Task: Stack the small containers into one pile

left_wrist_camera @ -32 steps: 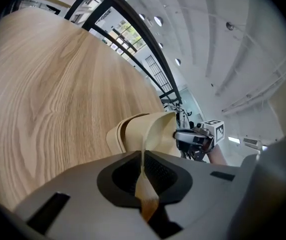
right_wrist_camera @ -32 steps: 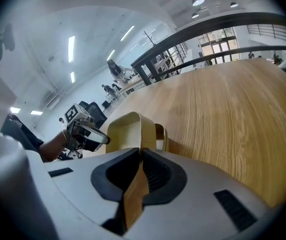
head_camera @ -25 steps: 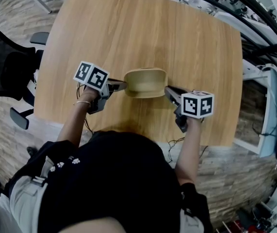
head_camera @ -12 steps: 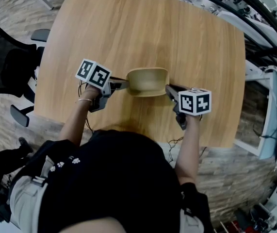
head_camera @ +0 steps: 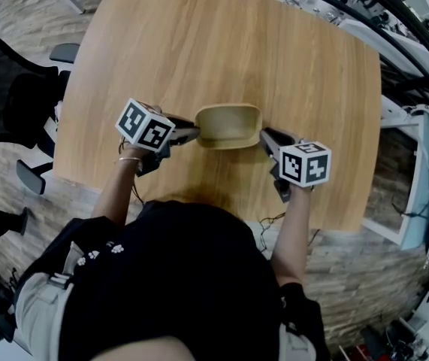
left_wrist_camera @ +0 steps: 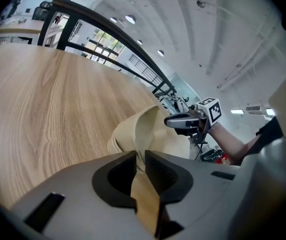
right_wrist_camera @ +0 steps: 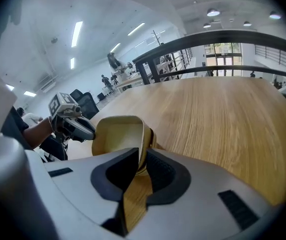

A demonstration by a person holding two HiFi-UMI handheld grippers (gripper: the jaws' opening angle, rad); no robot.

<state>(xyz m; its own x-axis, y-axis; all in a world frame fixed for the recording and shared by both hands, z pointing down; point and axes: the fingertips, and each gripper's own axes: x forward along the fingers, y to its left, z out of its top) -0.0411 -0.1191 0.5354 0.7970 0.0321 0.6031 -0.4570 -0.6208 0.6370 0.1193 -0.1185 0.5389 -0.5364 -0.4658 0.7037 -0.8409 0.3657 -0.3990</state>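
Left gripper (left_wrist_camera: 139,158) jaws are pinching one end wall of the tan containers (head_camera: 229,125). Right gripper (right_wrist_camera: 140,156) jaws are nipping the opposite end wall, nearly closed on it. The containers, seemingly nested, are sitting between both grippers over the near middle of the table (head_camera: 199,43); whether resting or just clear cannot be told. The thin walls are probably handling as light, slightly flexible and smooth, so rim grips at opposite ends are suiting them.
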